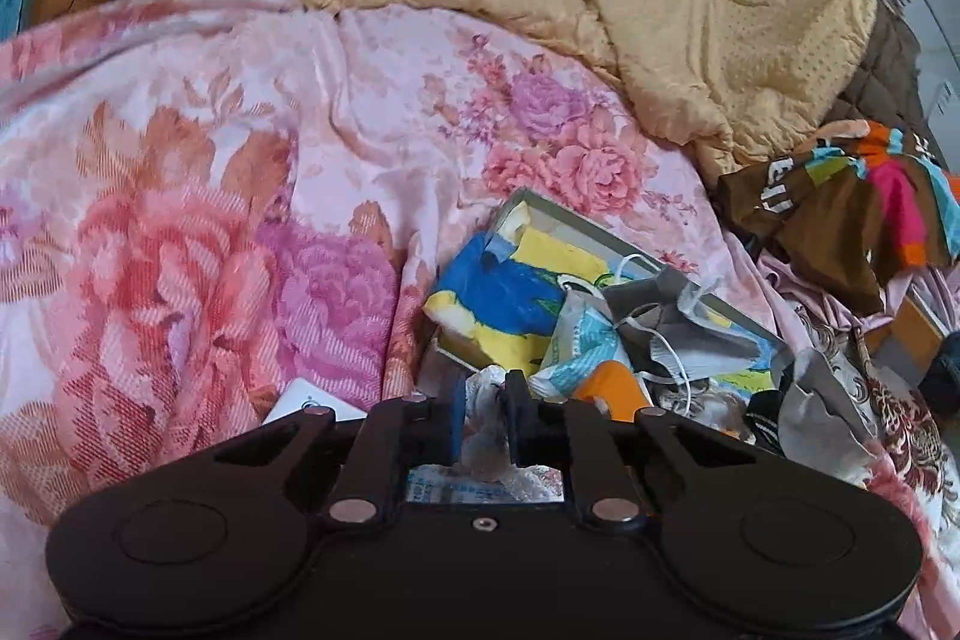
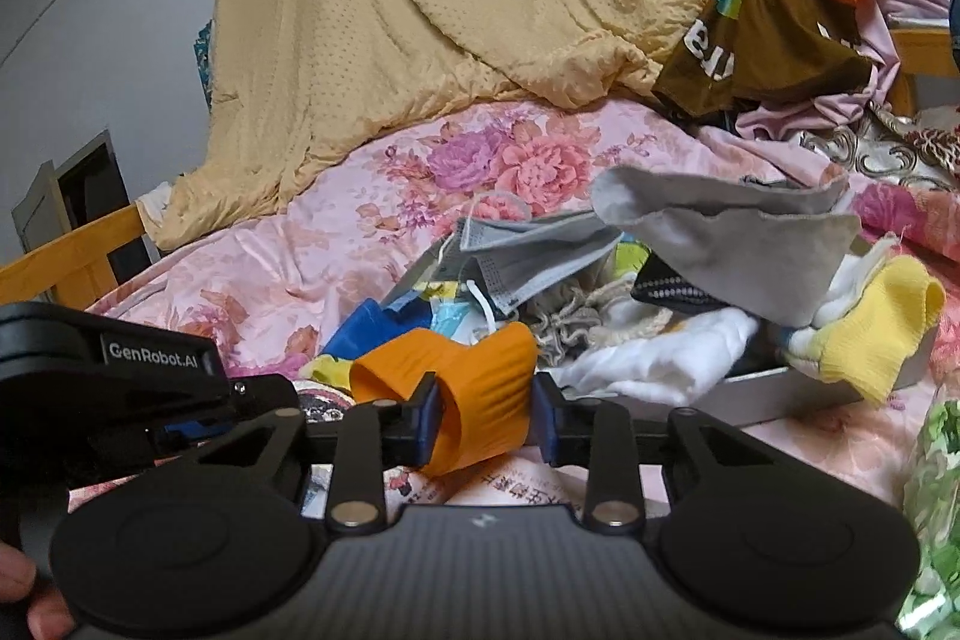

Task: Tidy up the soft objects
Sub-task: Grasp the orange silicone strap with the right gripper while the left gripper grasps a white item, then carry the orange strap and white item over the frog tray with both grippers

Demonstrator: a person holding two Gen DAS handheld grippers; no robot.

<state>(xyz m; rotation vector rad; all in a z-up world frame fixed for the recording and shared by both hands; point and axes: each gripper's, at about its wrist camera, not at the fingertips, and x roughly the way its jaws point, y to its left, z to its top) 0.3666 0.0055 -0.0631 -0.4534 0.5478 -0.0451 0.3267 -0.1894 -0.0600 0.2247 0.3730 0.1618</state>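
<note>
Gripping a crumpled clear plastic bag (image 1: 487, 418), the left gripper (image 1: 485, 421) sits low at the centre of its own view, both pads pinching the film. In the right wrist view, the right gripper (image 2: 485, 421) presses its blue pads against an orange ribbed fabric piece (image 2: 474, 388) at lower centre. Just beyond both tools, a shallow grey box (image 1: 630, 250) lies on a pink floral blanket (image 1: 240, 172), holding a blue and yellow cloth (image 1: 510, 292), grey face masks (image 2: 528, 250) and a white cloth (image 2: 660, 358). A yellow sock (image 2: 870, 334) hangs over the box's right edge. A tan quilt (image 2: 450, 10) fills the upper frame, with a brown multicoloured garment (image 2: 780, 10) at upper right.
</note>
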